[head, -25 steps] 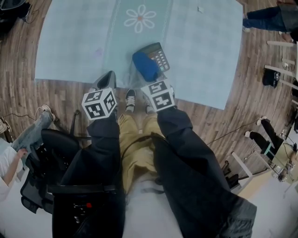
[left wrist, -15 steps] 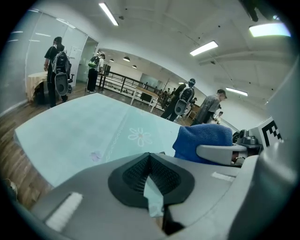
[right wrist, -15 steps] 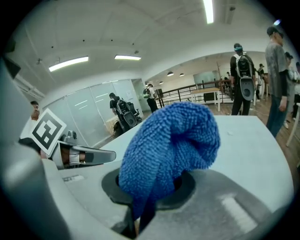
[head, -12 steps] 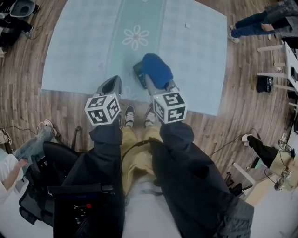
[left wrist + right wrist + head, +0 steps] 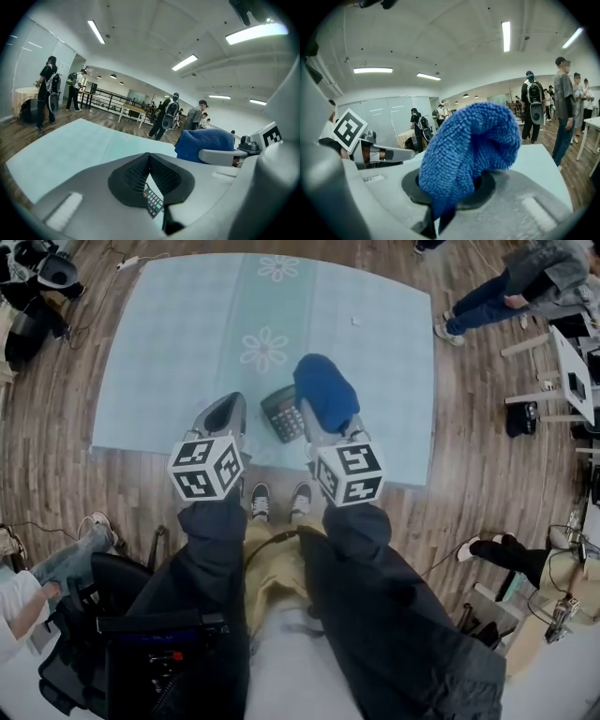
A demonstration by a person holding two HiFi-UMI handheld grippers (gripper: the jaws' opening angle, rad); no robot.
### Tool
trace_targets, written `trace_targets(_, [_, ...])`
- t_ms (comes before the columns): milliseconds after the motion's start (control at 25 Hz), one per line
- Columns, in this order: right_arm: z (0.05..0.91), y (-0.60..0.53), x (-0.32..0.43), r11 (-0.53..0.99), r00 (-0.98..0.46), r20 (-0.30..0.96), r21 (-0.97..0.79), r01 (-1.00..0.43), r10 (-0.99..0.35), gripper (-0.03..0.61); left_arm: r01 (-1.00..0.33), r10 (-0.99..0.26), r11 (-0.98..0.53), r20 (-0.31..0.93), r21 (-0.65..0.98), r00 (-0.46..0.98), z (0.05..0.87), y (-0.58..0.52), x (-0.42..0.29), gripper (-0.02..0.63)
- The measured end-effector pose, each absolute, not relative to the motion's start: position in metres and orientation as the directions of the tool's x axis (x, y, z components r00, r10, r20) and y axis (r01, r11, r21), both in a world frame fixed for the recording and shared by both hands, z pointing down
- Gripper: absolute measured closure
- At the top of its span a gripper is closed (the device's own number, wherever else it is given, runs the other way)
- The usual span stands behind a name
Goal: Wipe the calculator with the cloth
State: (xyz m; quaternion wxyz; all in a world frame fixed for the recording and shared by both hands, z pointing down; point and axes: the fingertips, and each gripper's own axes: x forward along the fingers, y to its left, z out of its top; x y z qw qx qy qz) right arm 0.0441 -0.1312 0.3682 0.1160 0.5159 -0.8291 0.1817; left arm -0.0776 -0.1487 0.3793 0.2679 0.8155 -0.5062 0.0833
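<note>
In the head view a dark grey calculator [image 5: 281, 414] lies on a pale blue mat [image 5: 178, 343] on the wooden floor. A blue cloth [image 5: 325, 392] hangs bunched just right of it, over its right edge, and my right gripper [image 5: 323, 427] is shut on the cloth. The right gripper view shows the cloth [image 5: 471, 145] bulging out of the right gripper [image 5: 452, 187]. My left gripper [image 5: 225, 414] stands left of the calculator, shut and holding nothing. In the left gripper view, calculator keys [image 5: 153, 202] show through the slit below the left gripper [image 5: 150, 161]; the cloth [image 5: 205, 144] is at the right.
My shoes [image 5: 279, 499] stand at the mat's near edge. People [image 5: 492, 292] stand at the top right near white tables [image 5: 574, 352]. Bags [image 5: 33, 296] lie at the top left. A seated person [image 5: 42, 568] and a black chair [image 5: 122, 615] are at the lower left.
The right gripper has carried the cloth across the calculator to its right side, so the keypad shows again. The left gripper has stayed where it was.
</note>
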Motion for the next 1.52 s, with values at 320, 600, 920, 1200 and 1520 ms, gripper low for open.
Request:
trace_targets(320, [0.314,-0.142,0.068,0.371,-0.394,0.292,-0.134,-0.919,-0.871,0.520,-0.855,-0.793,-0.422,0.334,0.302,0.510,0.329,-0.163,-0.052,0.615])
trace_targets(600, [0.275,-0.148,0.081,0.362,-0.373,0.223,-0.092,-0.928,-0.901,0.520,-0.840,-0.804,-0.471,0.259,0.271,0.535,0.289,-0.174,-0.034,0.615])
trace_targets(920, [0.233,-0.155,0.091,0.356,-0.361,0.142,-0.058,-0.933,-0.922,0.520,-0.817,-0.802,-0.535,0.173,0.216,0.571,0.247,-0.181,-0.006,0.615])
trace_targets(1200, [0.200,-0.157,0.107,0.329,-0.330,0.071,-0.023,-0.944,-0.941,0.522,-0.790,-0.785,-0.589,0.109,0.173,0.609,0.215,-0.184,0.021,0.615])
trace_targets(1520, [0.175,-0.152,0.115,0.318,-0.318,0.005,-0.003,-0.948,-0.948,0.522,-0.792,-0.793,-0.596,0.061,0.133,0.606,0.198,-0.182,0.028,0.615])
